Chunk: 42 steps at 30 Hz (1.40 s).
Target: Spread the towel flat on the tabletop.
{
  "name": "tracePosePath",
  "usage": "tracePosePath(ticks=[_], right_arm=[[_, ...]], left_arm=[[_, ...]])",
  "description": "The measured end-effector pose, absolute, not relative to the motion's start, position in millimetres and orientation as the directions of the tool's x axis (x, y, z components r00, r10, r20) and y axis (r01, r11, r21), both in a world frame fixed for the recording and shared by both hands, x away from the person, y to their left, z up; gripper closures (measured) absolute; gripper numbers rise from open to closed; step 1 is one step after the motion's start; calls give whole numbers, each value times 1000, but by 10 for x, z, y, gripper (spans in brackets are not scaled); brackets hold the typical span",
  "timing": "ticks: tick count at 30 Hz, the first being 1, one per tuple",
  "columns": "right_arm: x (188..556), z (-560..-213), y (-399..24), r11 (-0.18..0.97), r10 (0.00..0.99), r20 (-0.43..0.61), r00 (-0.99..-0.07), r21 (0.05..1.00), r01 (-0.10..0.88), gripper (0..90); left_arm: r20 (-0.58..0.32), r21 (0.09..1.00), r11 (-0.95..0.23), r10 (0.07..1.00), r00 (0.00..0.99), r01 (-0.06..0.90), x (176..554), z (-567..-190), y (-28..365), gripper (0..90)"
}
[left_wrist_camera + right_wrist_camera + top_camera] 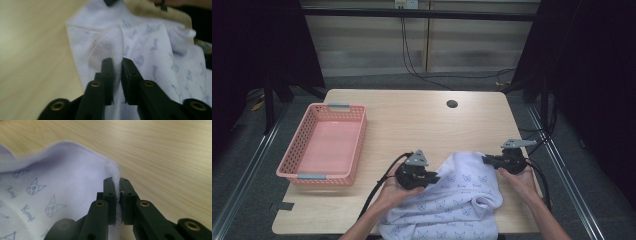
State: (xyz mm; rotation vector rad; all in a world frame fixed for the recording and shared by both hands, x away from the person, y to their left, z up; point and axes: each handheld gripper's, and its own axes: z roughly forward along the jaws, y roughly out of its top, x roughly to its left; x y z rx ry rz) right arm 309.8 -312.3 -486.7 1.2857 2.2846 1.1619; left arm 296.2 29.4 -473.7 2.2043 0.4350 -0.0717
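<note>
The pale lilac terry towel printed with small cat faces (462, 200) lies rumpled at the near edge of the light wood-grain worktop (412, 120), between the two hands, with part of it hanging over the near edge. The left tool (117, 65) is pinching a folded, stitched edge of the towel. The right tool (117, 185) is pinching the hemmed corner at the towel's far right.

The step in hand appears to be spreading or lifting the towel by two edge points.
- Keep both pinches firm. The cloth is soft and can slide out of the narrow jaws.
- Draw the hands apart evenly so that the span between them goes taut without tugging either grip loose.
- Check that the left tool grips a true corner; it may be clamped on a doubled fold.

The high view gives the overall layout: the empty pink perforated plastic basket (324, 145) stands well apart at the left. The gripper views show grip detail: the left one reveals doubled cloth between the jaws, the right one a single hemmed edge seated deep in the jaws.
</note>
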Motion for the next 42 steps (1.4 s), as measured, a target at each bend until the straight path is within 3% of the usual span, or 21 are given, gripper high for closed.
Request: tracePosePath(ticks=[5,8,14,20,22,25,26,28,39,42], right_arm=[[3049,-4897,-3168,279,815,145,-561,749,600,846],[3035,-4903,-3184,280,817,145,-558,747,603,844],[3047,-4903,-3182,277,820,145,-554,747,605,840],[3062,-4919,-3180,280,821,142,-552,743,608,834],[3057,-4919,-3182,283,819,141,-556,744,606,833],[3039,-4913,-3185,282,819,144,-556,743,607,833],[3029,-4911,-3188,276,819,147,-554,745,607,834],[2985,-4903,-3194,244,820,179,-543,749,616,836],[2364,-4915,-3095,332,787,193,-586,668,666,838],[2259,-4871,-3080,334,781,191,-595,676,656,839]], left_arm=[[-269,710,-617,208,940,340,2927,-4876,279,539],[-287,743,-563,220,932,362,2964,-4814,392,513],[-258,779,-472,357,898,412,3179,-4777,501,665],[-246,722,-577,300,922,380,3152,-4990,215,577],[-185,715,-612,299,936,337,3101,-4994,182,590],[-187,712,-622,281,941,327,3032,-4970,199,814],[-213,719,-609,266,940,336,3011,-4975,209,846],[-237,709,-614,255,938,346,2932,-4976,231,852],[-334,689,-607,220,917,397,2515,-4997,451,857],[-313,718,-577,230,921,388,2511,-4901,528,858]])
